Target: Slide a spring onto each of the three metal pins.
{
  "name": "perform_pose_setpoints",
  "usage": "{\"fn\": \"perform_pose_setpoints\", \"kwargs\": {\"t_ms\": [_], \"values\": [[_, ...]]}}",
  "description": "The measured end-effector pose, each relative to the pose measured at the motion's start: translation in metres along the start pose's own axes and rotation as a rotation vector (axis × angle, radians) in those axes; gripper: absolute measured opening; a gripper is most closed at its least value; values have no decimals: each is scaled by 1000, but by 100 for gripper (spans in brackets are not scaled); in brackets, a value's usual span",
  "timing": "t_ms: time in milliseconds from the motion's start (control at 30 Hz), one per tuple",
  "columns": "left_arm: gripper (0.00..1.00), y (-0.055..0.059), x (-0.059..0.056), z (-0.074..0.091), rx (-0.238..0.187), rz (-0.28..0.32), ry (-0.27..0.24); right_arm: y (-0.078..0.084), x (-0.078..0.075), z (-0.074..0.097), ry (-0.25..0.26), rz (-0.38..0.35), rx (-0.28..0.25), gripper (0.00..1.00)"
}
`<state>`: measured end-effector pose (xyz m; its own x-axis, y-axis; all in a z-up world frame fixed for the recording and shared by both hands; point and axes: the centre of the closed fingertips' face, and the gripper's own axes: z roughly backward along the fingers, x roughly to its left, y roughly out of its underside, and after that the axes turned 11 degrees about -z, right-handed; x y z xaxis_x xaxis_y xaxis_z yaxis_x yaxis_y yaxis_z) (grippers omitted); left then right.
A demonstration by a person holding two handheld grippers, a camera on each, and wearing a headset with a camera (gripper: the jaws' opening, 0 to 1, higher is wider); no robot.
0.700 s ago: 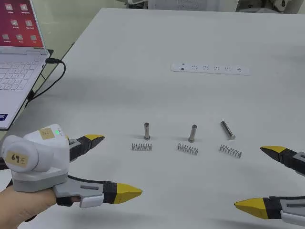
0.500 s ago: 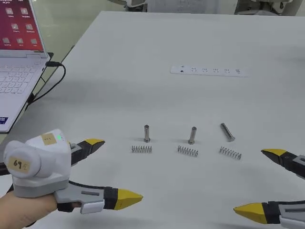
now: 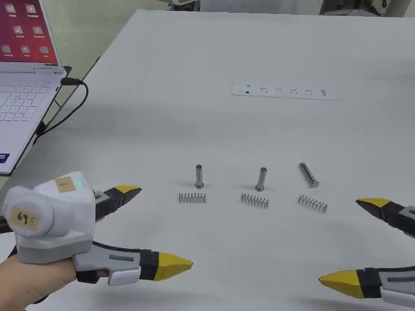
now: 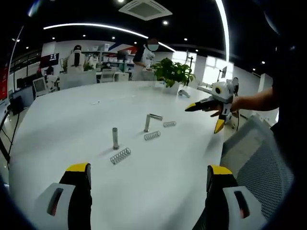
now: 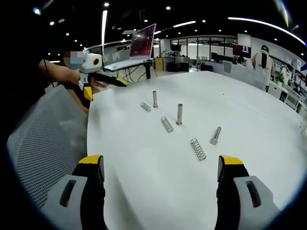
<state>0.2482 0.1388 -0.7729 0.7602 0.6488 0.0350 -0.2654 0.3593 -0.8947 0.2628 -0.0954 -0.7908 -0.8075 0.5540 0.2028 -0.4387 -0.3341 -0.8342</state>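
3 springs [image 3: 255,201] lie just near of 3 pins [image 3: 261,179], 1 apiece, paired for threading. Left gripper [image 3: 152,227], right gripper [image 3: 353,241] flank row, jaws wide, empty.

You work on a table [image 3: 194,116] whose white top looks smooth and matt, with only a soft sheen. The left pin [image 3: 199,176], middle pin [image 3: 261,179] and right pin [image 3: 308,175] are bare grey metal with a dull polish. The left spring [image 3: 192,197], middle spring [image 3: 255,201] and right spring [image 3: 312,204] are thin coiled metal wire. Your left gripper [image 3: 162,226] has a glossy white plastic housing with a tan paper label [image 3: 26,218] stuck on, grey plastic jaw arms and matt yellow tips. Your right gripper [image 3: 341,241] shows the same grey plastic and yellow tips. The power strip [image 3: 285,92] is white plastic. The chair [image 5: 38,143] is grey mesh cloth.
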Motion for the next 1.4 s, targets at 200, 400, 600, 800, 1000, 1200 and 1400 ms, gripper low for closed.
{"fn": "perform_pose_setpoints", "kwargs": {"t_ms": [200, 400, 600, 800, 1000, 1200, 1400], "values": [[98, -1, 1, 0, -2, 2, -3, -1, -1, -1, 3, -5, -2, 99], [98, -1, 1, 0, 0, -1, -6, -2, 1, -4, 0, -3, -2, 99], [98, 2, -1, 1, 4, 5, -6, -3, 0, -4, 2, -3, -4, 98], [98, 3, 0, 2, 4, 7, -9, -4, -1, -3, 5, -4, -2, 98], [98, 3, 0, 1, 6, 7, -7, -5, 1, -3, 3, -2, -1, 97], [98, 3, -1, 1, 8, 7, -6, -4, 1, -3, 2, -2, 2, 97], [98, 2, -1, 1, 6, 7, -4, -3, 1, -3, 2, -4, 5, 97]]}}
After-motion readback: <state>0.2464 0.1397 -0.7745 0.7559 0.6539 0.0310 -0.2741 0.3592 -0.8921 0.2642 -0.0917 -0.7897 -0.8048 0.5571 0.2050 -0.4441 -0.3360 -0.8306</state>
